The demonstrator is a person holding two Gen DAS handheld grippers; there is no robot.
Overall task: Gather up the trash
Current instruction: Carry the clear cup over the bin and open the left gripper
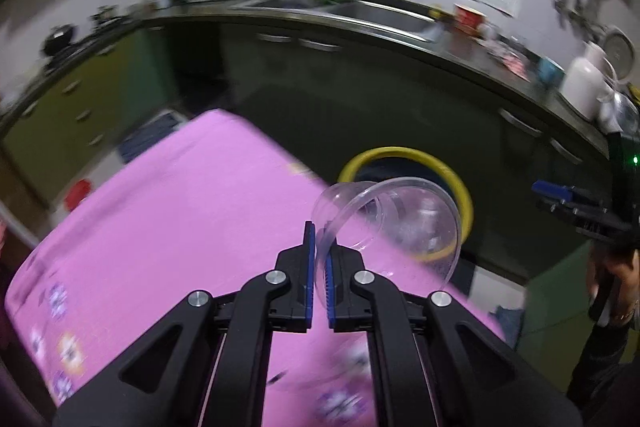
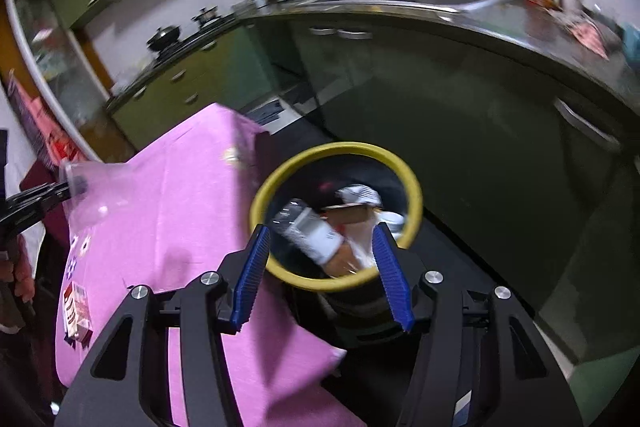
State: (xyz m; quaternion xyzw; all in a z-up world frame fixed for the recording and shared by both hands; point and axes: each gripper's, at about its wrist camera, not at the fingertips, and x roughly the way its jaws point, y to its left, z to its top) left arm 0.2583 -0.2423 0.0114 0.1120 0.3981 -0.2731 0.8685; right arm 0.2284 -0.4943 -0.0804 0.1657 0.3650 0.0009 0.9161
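Left gripper (image 1: 319,281) jaws pinch the clear plastic cup (image 1: 394,223) by its rim, above the pink tablecloth (image 1: 160,211). Bin (image 1: 452,175) waits at 1 o'clock: carry beyond the yellow rim, then release. Right gripper (image 2: 320,275) gapes wide, empty, over 1 bin.

The left gripper (image 1: 319,259) is held out level, its two blue-padded fingers (image 1: 308,267) drawn nearly together and pinching the thin rim of a clear plastic cup (image 1: 404,227), which hangs tipped on its side from the fingertips. The right gripper (image 2: 320,255) is tilted downward with its blue pads (image 2: 250,279) spread wide and nothing between them. From the left wrist camera the right gripper shows at the far right edge, with the person's right hand (image 1: 616,291) wrapped around its handle below, a dark sleeve behind the wrist.
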